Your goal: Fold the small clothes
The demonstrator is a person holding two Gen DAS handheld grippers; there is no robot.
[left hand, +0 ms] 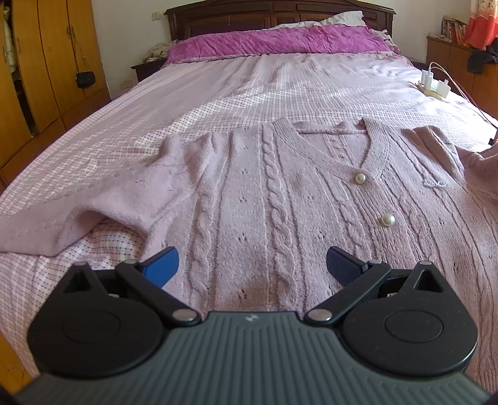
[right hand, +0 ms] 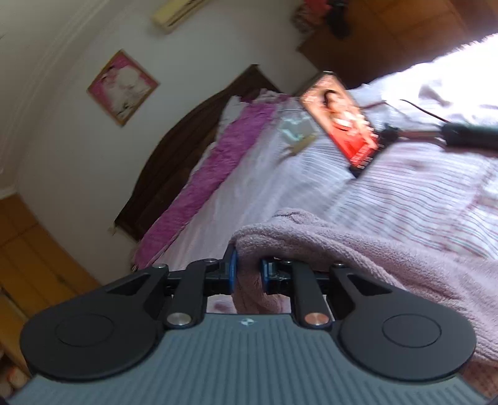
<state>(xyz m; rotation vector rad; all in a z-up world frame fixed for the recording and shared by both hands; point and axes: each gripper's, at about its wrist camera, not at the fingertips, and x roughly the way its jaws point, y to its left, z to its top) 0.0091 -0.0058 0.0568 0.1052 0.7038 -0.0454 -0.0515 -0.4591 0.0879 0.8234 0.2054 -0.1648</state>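
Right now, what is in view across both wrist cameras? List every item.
cardigan: one, pink, flat on the bed, one sleeve lifted
pearl buttons: two, white, on its placket
bed: one, pink checked sheet
quilt: one, magenta, by the headboard
headboard: one, dark wood
wardrobe: one, yellow wood, left
purse: one, black, hanging on it
chargers: white, bed's right edge
picture: one, pink, on wall
phone: one, red screen, on a pole
left gripper: open, over the hem
right gripper: shut on sleeve

Bedroom: bed (left hand: 218, 102) with checked pink cover, magenta pillow (left hand: 280, 42), dark wooden headboard (left hand: 280, 12); white wall (right hand: 77, 149) bearing a framed picture (right hand: 123, 87); yellow wardrobe (left hand: 46, 62) at left.
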